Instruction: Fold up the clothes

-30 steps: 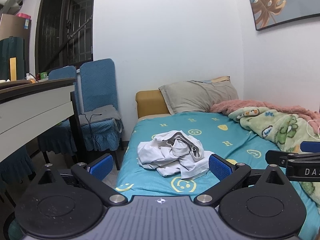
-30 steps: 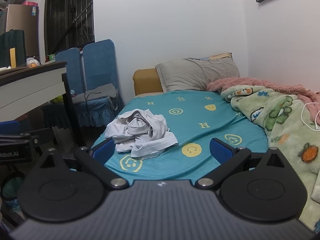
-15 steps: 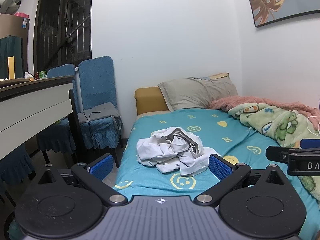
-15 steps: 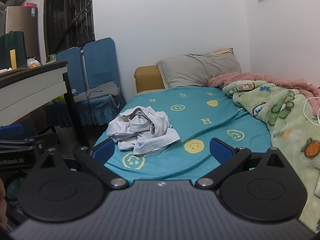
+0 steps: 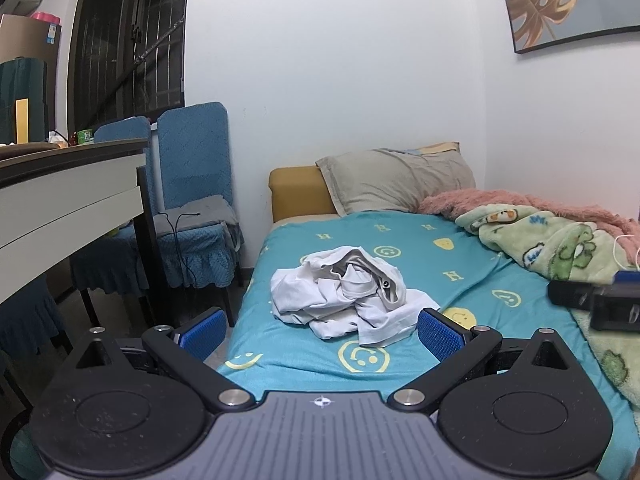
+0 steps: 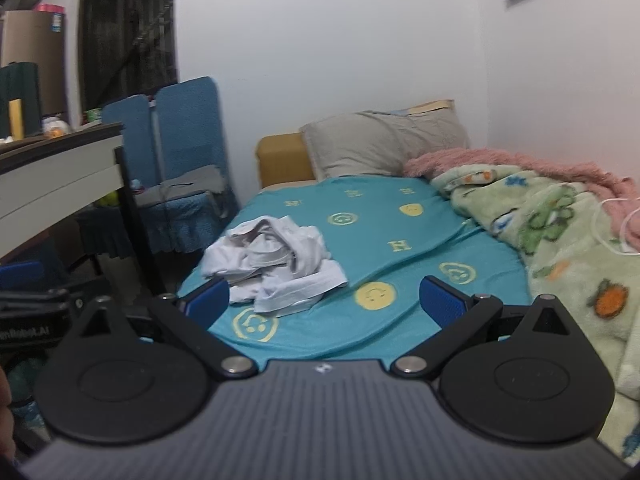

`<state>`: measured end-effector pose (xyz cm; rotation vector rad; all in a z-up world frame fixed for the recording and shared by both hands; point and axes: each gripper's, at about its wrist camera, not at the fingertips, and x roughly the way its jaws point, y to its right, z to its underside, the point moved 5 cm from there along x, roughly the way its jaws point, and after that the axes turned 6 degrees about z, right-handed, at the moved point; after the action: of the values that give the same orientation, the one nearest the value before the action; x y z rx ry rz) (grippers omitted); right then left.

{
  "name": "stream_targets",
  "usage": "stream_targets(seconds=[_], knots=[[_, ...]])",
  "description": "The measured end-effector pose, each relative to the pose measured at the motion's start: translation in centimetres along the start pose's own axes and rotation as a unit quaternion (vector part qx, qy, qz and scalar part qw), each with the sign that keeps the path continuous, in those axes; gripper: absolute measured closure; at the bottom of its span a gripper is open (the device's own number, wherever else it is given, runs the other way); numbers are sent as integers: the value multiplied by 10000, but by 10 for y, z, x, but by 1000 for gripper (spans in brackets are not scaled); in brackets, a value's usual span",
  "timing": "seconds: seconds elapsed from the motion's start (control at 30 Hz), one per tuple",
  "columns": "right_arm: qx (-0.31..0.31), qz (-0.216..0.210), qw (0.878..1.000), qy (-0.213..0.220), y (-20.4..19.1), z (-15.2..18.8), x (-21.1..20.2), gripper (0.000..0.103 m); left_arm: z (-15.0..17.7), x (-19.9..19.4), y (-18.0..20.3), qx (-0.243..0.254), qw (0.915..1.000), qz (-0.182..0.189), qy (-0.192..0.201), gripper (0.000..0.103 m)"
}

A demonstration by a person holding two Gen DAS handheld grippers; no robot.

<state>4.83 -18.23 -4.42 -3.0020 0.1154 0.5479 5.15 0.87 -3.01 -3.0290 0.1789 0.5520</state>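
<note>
Near the foot edge of the teal smiley-print bed [image 5: 472, 256], a crumpled white cotton garment [image 5: 344, 292] lies ahead of both empty claws (jaws apart), left claw [image 5: 320, 330] nearer than right claw [image 6: 326, 300].

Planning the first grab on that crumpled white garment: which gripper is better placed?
Probably left. The white garment lies centred ahead of the open left gripper; for the open right gripper it sits off toward its left finger.

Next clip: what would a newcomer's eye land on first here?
A crumpled white garment heaped on the teal smiley-face bedsheet, near the bed's left edge. Both the left gripper and right gripper are open, short of it. A green cartoon blanket is bunched along the wall side.
</note>
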Motion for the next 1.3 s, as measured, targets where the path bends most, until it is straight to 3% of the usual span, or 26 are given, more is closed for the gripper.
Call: stream_targets(seconds=[0.17, 0.27, 0.37, 0.47, 0.57, 0.77, 0.9, 0.97, 1.13, 1.3], knots=[[683, -76, 9976, 131, -2, -40, 0, 0, -6, 18, -5, -36, 9999, -4, -104, 0], [1058, -623, 9918, 352, -5, -73, 2, 0, -18, 50, -11, -97, 9994, 133, -302, 1], [1328, -899, 9851, 622, 1, -94, 9, 0, -28, 88, -19, -182, 9981, 314, -503, 1], [1272, -696, 9868, 720, 13, -85, 27, 0, -34, 142, -23, -159, 9969, 306, -708, 2], [1356, -482, 9891, 304, 29, -61, 57, 0, -32, 201, -27, -227, 9958, 273, -838, 4], [1608, -658, 9843, -316, 39, -32, 107, 0, -27, 317, -35, -339, 9932, 154, -1101, 6], [1684, -756, 9813, -545, 32, -16, 138, 0, -29, 372, -46, -470, 9944, 21, -948, 15], [1615, -868, 9806, -695, 22, -6, 151, 0, -33, 394, -54, -750, 9930, 168, -892, 21], [1497, -917, 9814, -782, 15, 4, 166, 0, -48, 420, -60, -1020, 9894, 386, -954, 92], [1619, -829, 9811, -661, 21, 4, 170, 0, -81, 362, -43, -769, 9925, 805, -505, 98]])
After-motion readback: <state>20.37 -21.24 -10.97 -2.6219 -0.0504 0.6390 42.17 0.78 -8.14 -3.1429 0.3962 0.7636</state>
